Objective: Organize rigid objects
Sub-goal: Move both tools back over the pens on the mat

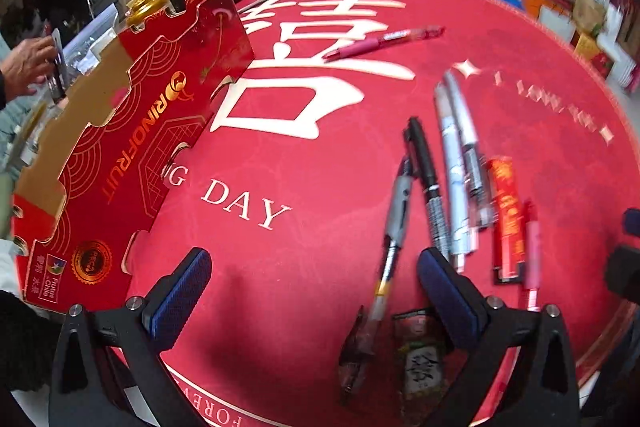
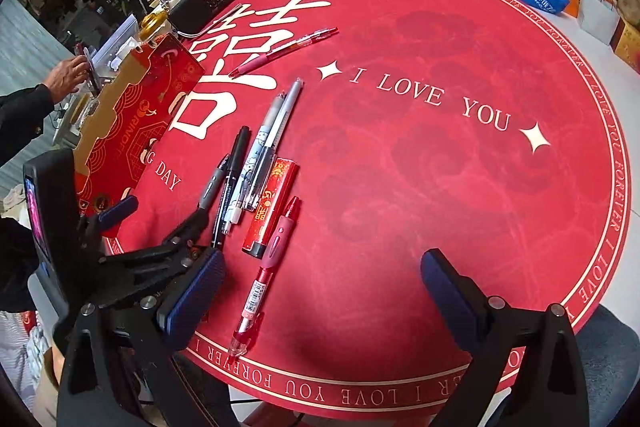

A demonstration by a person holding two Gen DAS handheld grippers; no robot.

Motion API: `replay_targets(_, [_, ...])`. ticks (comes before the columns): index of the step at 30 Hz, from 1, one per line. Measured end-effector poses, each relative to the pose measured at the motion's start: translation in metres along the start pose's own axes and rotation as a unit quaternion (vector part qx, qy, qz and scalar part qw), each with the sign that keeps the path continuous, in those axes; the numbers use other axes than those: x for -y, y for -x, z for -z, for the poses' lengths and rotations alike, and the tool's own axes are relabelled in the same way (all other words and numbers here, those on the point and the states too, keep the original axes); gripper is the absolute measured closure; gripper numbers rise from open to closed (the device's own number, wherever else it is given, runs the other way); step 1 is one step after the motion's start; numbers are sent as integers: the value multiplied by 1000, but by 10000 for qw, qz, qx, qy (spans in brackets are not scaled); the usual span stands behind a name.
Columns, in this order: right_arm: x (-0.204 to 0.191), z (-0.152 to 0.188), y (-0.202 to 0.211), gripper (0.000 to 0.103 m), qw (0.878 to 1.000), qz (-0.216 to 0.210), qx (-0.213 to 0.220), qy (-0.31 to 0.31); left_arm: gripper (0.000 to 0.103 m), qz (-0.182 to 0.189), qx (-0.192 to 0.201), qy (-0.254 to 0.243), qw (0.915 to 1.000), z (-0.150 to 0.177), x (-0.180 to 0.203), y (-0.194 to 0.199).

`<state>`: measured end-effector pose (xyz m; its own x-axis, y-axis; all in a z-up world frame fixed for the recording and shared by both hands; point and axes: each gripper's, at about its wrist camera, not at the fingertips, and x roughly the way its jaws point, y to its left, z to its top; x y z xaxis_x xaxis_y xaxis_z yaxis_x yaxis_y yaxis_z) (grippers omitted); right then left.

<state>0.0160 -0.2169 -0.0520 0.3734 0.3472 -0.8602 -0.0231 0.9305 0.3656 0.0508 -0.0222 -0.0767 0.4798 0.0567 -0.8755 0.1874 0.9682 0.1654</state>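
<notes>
Both tools hang low over the red round mat [image 2: 440, 187] with jaws spread and nothing between them. From the right wrist view, the left gripper [image 2: 160, 223] sits at the near left end of the pen cluster [image 2: 248, 171], its far finger almost touching the grey pen [image 2: 212, 183]. The right gripper [image 2: 320, 291] frames the red-capped pen [image 2: 256, 291] lying near the mat's near edge.

The pens lie packed side by side, some crossing, next to a red lighter [image 2: 270, 203]. A finger pushed in there would likely nudge a neighbour and set round barrels rolling. The near red pen is close to the rim, so a clumsy pinch could send it off.

The red cardboard box [image 1: 132, 131] stands well left of the cluster, with bare mat between. One pink pen [image 1: 384, 41] lies alone far off. To the right the mat is open and offers easy room.
</notes>
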Motion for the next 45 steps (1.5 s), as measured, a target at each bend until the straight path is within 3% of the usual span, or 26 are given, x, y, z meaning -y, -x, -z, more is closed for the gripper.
replay_targets(5, [-3, 2, -1, 4, 9997, 126, -75, 171, 0, -392, 59, 339, 9986, 0, -20, -9])
replay_targets(9, [-17, 10, -16, 4, 9979, 355, -293, 452, 0, -245, 32, 600, 9979, -6, -35, -18])
replay_targets(14, [-44, 23, -39, 4, 9928, 844, -349, 771, 0, -503, 227, 375, 9978, -1, -22, -10])
replay_targets(18, [-62, 34, -49, 5, 9827, 1422, -197, 1171, 0, -752, 418, -200, 9961, 3, -9, -1])
replay_targets(21, [-64, 38, -46, 12, 9811, 1342, -108, 1391, 0, -1011, 528, -369, 9928, 2, -7, -1])
replay_targets(23, [-61, 35, -42, 21, 9809, 1327, -126, 1419, 0, -1185, 474, -72, 9918, 1, -17, -4])
replay_targets(25, [-52, 32, -37, 37, 9812, 1365, -99, 1362, 0, -1087, 372, 308, 9929, 1, -30, -7])
replay_targets(29, [-35, 23, -31, 53, 9831, 1454, -64, 1113, 0, -749, 315, 539, 9952, 4, -31, -6])
replay_targets(38, [-36, 23, -30, 53, 9822, 1497, -105, 1128, 0, -419, 716, 487, 9954, 7, -14, -6])
replay_targets(43, [-37, 20, -33, 52, 9816, 1444, -141, 1244, 0, 495, 426, 959, 9933, 7, -41, -19])
replay_targets(45, [-36, 21, -33, 52, 9816, 1434, -134, 1255, 0, 622, 314, 843, 9940, 8, -41, -18])
